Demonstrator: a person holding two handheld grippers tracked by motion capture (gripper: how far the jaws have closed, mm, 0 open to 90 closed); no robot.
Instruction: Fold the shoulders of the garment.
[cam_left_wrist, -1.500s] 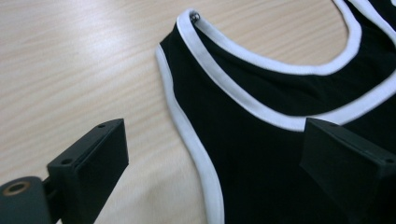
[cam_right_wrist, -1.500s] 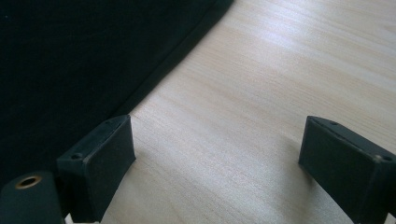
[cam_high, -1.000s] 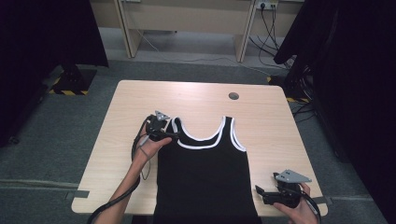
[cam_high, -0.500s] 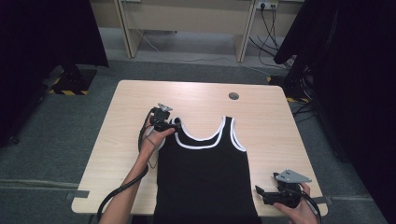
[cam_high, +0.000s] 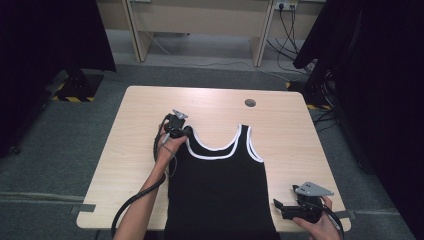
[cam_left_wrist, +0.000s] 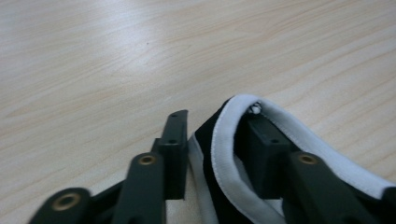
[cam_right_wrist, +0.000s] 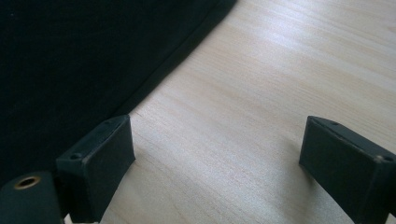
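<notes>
Black tank top (cam_high: 220, 190) lies flat on the bench (cam_high: 140, 125). My left hand-held gripper (cam_high: 181, 131) has just been closing, now pinching its left shoulder strap (cam_left_wrist: 233, 140). Right hand-held gripper (cam_high: 278, 207) spread, beside the top's lower right edge.

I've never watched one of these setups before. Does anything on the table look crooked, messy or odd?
Nothing stands out. The black tank top lies flat and straight on the table; the left gripper, jaws just closing, has its white-trimmed strap between them. The right gripper sits open beside its hem.
</notes>
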